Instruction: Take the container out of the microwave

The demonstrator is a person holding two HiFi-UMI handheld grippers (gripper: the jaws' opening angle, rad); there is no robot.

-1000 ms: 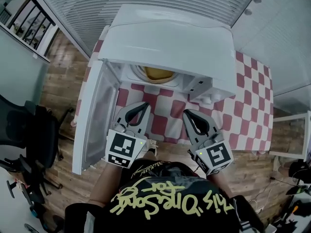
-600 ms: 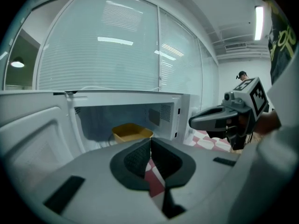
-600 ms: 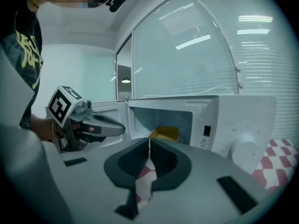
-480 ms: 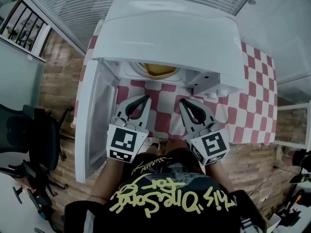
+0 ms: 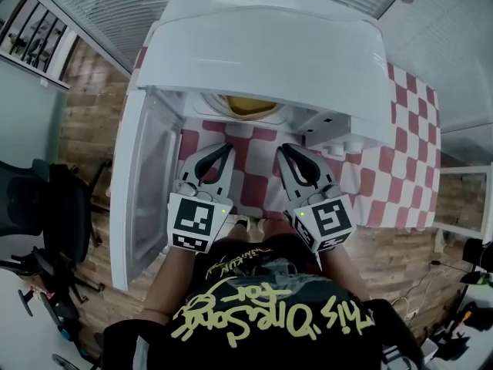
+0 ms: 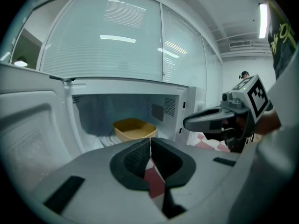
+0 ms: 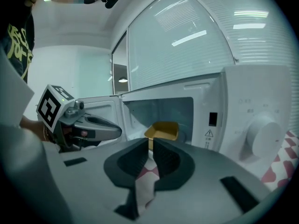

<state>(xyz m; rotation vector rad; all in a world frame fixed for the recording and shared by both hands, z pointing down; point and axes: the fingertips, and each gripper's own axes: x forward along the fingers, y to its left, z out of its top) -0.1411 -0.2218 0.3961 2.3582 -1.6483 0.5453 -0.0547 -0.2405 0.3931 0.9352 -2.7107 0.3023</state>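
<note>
Checked desk [image 5: 400, 153] carried the open microwave [image 5: 269, 60]; my left tongs [image 6: 150, 143] and right tongs [image 7: 151, 144], clenched empty, faced its yellow container [image 6: 134, 129]. Approach step, I judged; next they needed parting, then reaching in.

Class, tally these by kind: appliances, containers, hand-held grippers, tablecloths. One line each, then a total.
Microwave: 1
Yellow container: 1
Grippers: 2, the left gripper and the right gripper
Checked tablecloth: 1
Total: 5

Shallow yellow container [image 5: 250, 108] sits upright inside the white microwave [image 5: 269, 56], upper centre of the head view; the microwave's door [image 5: 142, 183] stands open at left.
</note>
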